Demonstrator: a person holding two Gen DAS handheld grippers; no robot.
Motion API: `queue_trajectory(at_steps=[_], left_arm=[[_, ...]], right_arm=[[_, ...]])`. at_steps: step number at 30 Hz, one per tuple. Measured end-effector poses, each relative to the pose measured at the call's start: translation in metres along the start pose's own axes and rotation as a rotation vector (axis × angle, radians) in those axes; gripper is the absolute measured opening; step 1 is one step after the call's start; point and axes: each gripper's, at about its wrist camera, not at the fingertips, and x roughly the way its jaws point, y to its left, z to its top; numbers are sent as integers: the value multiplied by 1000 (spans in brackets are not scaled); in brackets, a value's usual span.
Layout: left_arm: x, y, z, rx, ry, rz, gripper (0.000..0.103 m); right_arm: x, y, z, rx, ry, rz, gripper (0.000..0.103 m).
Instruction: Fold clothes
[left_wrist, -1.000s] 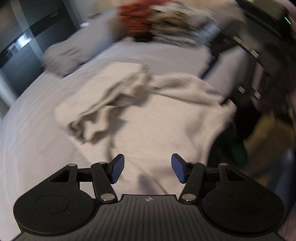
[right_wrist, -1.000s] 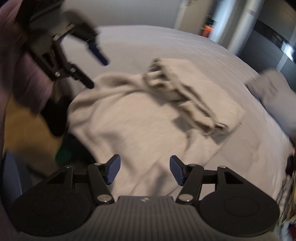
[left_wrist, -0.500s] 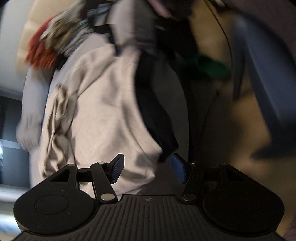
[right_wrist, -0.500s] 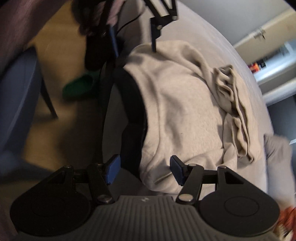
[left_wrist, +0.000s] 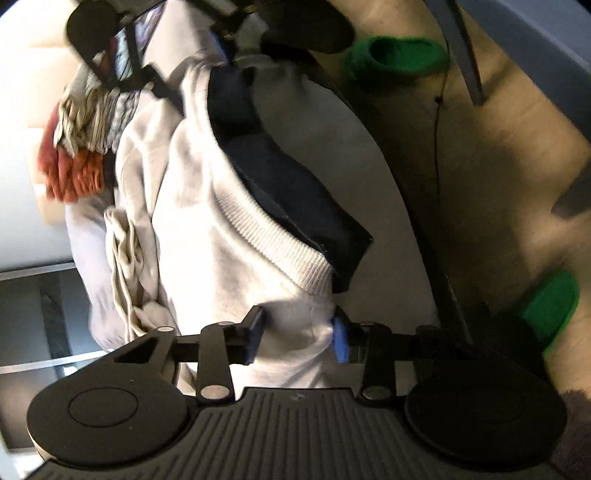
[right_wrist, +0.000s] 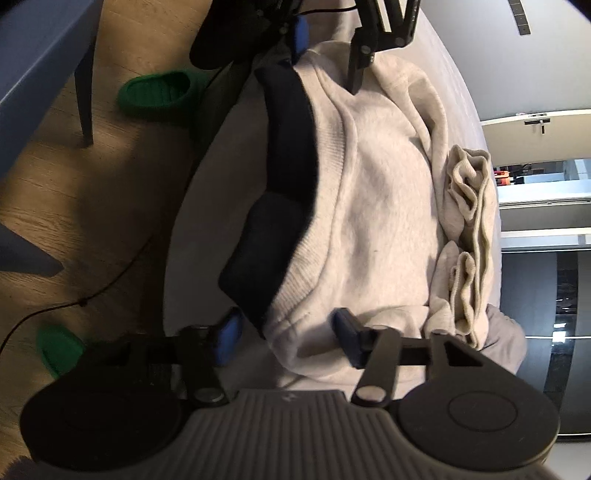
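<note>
1. Sweatshirt (left_wrist: 221, 236), pale grey with a ribbed hem, lies on a bed (left_wrist: 332, 147), its hem edge running between the two grippers.
2. The left gripper (left_wrist: 299, 334) has just been closing; the hem corner bunches between its blue pads (left_wrist: 341, 341), which press the cloth from both sides.
3. The right gripper (right_wrist: 286, 334) has also just been closing. The other hem corner sits between its fingers (right_wrist: 229, 336); the right-hand pad touches the cloth, while the left-hand pad stands just beside it, and whether it presses cannot be told.
4. A dark navy garment (right_wrist: 284, 177) lies under the hem, showing just beyond the fingers toward the bed's edge.
5. A beige garment (right_wrist: 469, 236), loosely folded, rests against the sweatshirt on the far side from the bed's edge, beside the right gripper's outer finger.
6. Ahead of the left fingers, past the sweatshirt, sits a pile of clothes (left_wrist: 81, 125) in striped and orange cloth.
7. On the wooden floor (right_wrist: 74, 192) beside the bed lie green slippers (right_wrist: 159, 92), and a thin black cable (right_wrist: 110, 284) trails across the boards.
</note>
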Motion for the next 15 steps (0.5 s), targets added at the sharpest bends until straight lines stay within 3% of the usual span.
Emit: queue_trajectory(at_steps=[2, 7, 15], left_arm=[[-5, 10, -3, -60, -8, -36, 22], [-24, 42, -11, -258, -40, -105, 9], [-50, 124, -55, -753, -107, -130, 5]], right_arm=[[-6, -8, -1, 47, -18, 7, 37], [-31, -35, -8, 210, -77, 29, 29], [-58, -86, -29, 512, -190, 38, 26]])
